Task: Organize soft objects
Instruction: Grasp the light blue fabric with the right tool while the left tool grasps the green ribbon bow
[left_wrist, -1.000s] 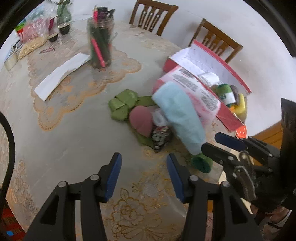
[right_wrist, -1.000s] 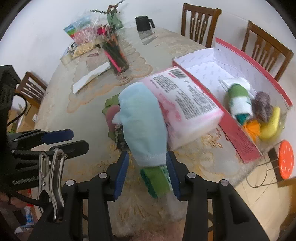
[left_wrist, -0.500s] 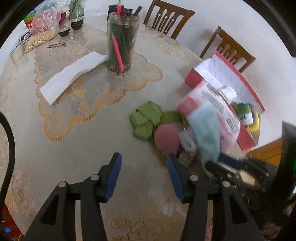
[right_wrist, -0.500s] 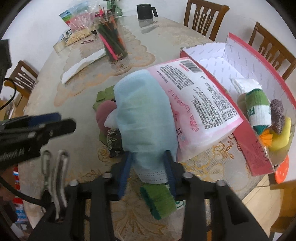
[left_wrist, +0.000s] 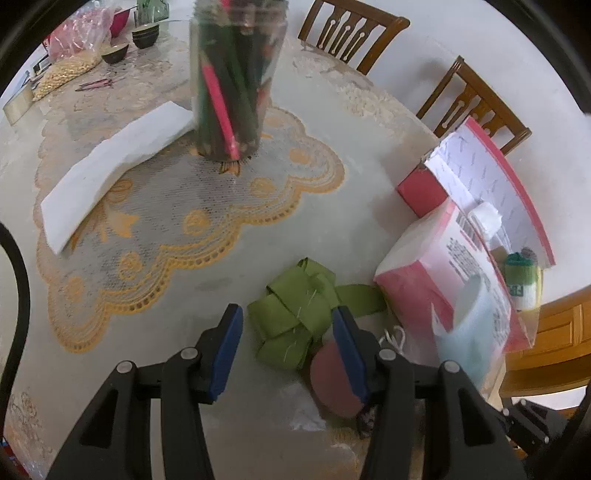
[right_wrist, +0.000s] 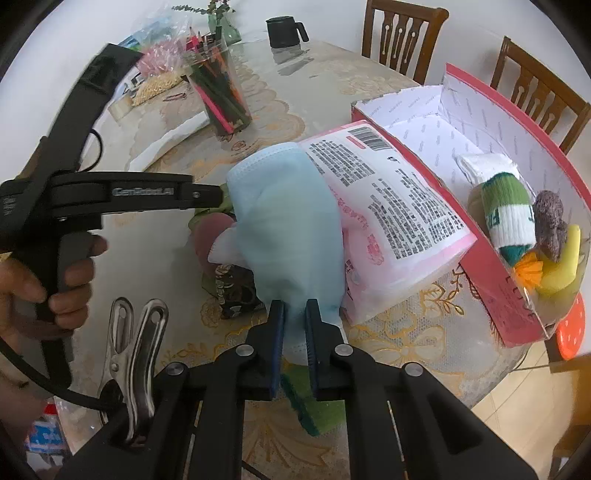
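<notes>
Left wrist view: left gripper (left_wrist: 287, 343) stands about half open with nothing between its blue pads, low over the lace-patterned worktop (left_wrist: 207, 236). A folded olive-green fabric strap (left_wrist: 295, 314) lies just ahead of it, in line with the gap between the fingers. A dusty-pink round pad (left_wrist: 330, 380) sits partly behind the right-hand finger. A pink-and-white plastic tissue pack (left_wrist: 436, 280) lies further right.

Right wrist view: right gripper (right_wrist: 294, 325) has just been closing; its pads now pinch the near hem of a pale blue surgical mask (right_wrist: 288, 229). The mask drapes ahead of the gripper, over the tissue pack's left edge. A green knitted piece (right_wrist: 314, 413) lies beneath the fingers. Further right, an open red cardboard box (right_wrist: 491, 284) holds a green-and-white sock, a brown pompom and a yellow soft toy. The left gripper reaches in from the left, a hand (right_wrist: 44, 288) on its handle.
</notes>
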